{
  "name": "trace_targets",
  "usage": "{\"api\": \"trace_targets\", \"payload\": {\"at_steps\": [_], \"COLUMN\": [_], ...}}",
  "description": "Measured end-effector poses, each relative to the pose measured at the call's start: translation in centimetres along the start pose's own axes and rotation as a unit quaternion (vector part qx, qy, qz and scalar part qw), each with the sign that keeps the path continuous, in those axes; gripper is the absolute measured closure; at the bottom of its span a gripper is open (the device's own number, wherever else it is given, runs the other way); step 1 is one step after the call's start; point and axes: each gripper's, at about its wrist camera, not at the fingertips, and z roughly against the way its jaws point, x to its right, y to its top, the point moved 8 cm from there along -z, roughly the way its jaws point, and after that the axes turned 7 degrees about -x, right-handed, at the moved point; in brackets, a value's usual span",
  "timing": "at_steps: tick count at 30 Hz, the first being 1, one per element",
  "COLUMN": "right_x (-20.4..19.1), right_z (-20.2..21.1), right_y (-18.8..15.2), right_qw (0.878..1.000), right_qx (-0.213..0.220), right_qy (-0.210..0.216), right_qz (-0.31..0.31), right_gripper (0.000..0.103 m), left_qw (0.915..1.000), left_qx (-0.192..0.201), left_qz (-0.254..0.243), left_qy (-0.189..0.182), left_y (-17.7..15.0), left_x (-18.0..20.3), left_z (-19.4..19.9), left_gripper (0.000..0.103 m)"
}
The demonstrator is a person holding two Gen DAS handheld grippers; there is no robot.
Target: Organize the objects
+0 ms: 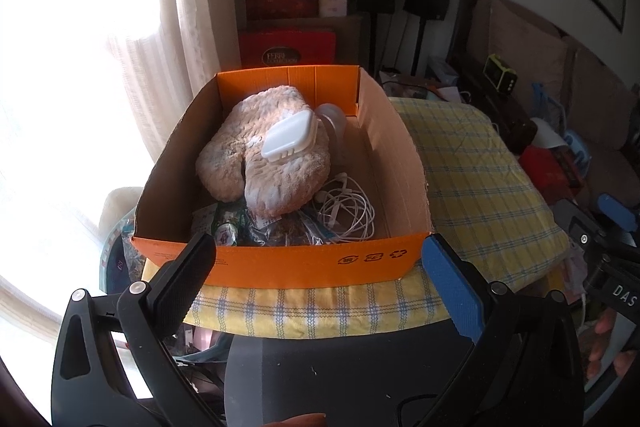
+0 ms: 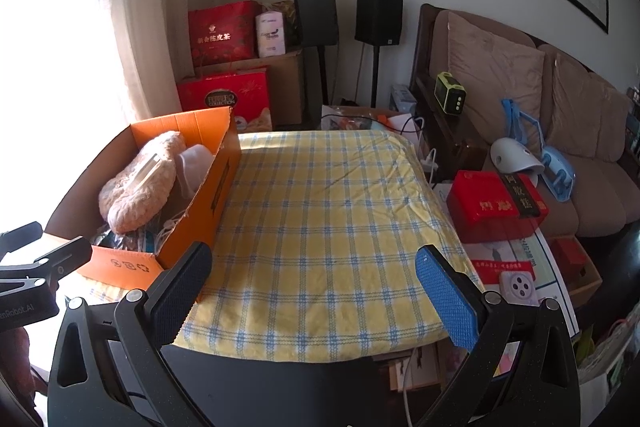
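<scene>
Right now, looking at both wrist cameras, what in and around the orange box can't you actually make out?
- Left wrist view: the packets at the orange box's near end are partly under the plush toy; their labels are unreadable.
- Left wrist view: the clear container is mostly hidden behind the toy.
- Right wrist view: the box wall hides the earphone cable.

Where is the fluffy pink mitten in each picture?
Left wrist view: the fluffy pink mitten lies in the middle of the orange box, with a white case on top.
Right wrist view: the mitten is at the left, inside the same box.
Shared landmark: the yellow checked cloth under the box.
</scene>
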Motion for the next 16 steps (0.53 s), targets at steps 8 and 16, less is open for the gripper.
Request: {"api": "trace_targets", "payload": {"at_steps": [8,16], "right_x": [-0.10,-0.40], "right_z": [0.05,-0.03], "right_y": [0.06,-0.10], "right_qw": [1.000,1.000], "right_qx": [0.002,-0.001], "right_qy": [-0.004,-0.003], "right_qz": [0.004,0.006], "right_gripper": [0.001,0.001], "left_qw": [1.0000,1.0000], "left_qx": [0.000,0.001], "left_qz": [0.002,0.002], "left_qy": [-0.002,0.000], "left_y": [0.07,0.11], "left_x": [0.03,0.02], "left_z": [-0.01,0.12], "left_gripper": [0.000,0.000]}}
